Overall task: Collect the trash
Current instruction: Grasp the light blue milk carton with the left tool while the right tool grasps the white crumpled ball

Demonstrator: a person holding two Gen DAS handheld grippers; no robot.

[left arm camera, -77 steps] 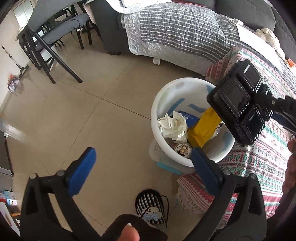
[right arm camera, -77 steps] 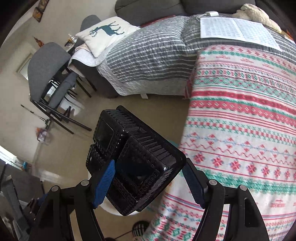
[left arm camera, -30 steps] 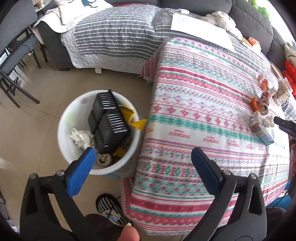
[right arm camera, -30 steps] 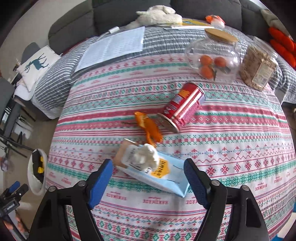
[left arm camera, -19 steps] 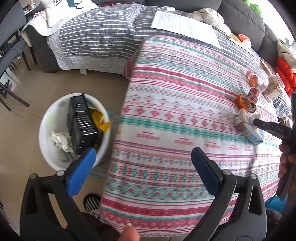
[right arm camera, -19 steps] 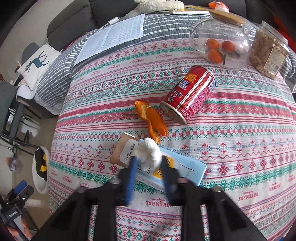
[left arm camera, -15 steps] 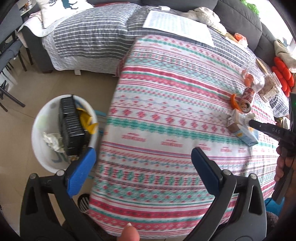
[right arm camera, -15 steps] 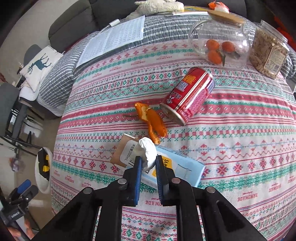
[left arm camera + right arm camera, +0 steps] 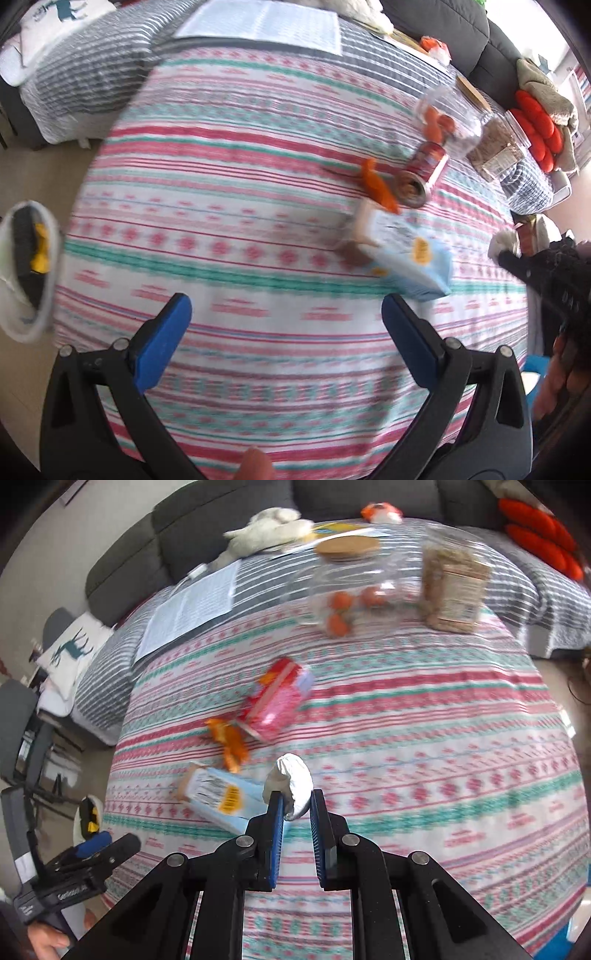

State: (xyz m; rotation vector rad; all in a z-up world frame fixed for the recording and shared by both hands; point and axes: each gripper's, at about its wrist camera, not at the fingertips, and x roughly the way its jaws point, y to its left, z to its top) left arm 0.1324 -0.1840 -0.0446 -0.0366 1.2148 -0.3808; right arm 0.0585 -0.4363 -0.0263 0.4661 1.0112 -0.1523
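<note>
My right gripper (image 9: 296, 803) is shut on a crumpled white tissue (image 9: 290, 784) and holds it above the patterned tablecloth (image 9: 424, 760); it also shows at the right edge of the left wrist view (image 9: 503, 248). A light blue carton (image 9: 402, 254) (image 9: 221, 797), orange peel (image 9: 376, 186) (image 9: 229, 744) and a tipped red can (image 9: 423, 171) (image 9: 275, 703) lie on the cloth. The white trash bin (image 9: 16, 314) (image 9: 78, 821) stands on the floor at the table's left, holding a black tray (image 9: 22, 243). My left gripper (image 9: 286, 334) is open and empty above the table's near edge.
A glass jar with oranges (image 9: 354, 587) and a jar of cereal (image 9: 454, 590) stand at the far side. A printed paper sheet (image 9: 192, 605) lies on a grey striped blanket (image 9: 107, 672). A grey sofa (image 9: 192, 528) runs behind. Dark chairs (image 9: 22, 731) stand on the left.
My right gripper has closed on the tissue and lifted it off the carton. My left gripper has swung right, from over the bin towards the table.
</note>
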